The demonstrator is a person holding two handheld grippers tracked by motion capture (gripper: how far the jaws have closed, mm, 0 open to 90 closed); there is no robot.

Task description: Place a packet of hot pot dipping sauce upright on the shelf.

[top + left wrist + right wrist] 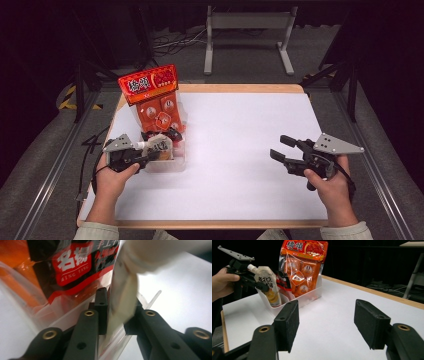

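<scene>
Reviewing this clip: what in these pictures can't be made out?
- Spouted pouch: its print is blurred in the left gripper view; whether the left tongs still press it is unclear.
- Clear bin: the bottom is hidden by the packets in the high view.
- Black-and-red packet: cut off by the top edge.
- Orange bag: small print too small to read.

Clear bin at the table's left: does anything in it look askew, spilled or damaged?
Nothing spilled or torn. The white spout pouch leans tilted in the clear bin's near end, between the left gripper's jaws. The tall orange bag rises far above the rim, leaning back slightly.
</scene>
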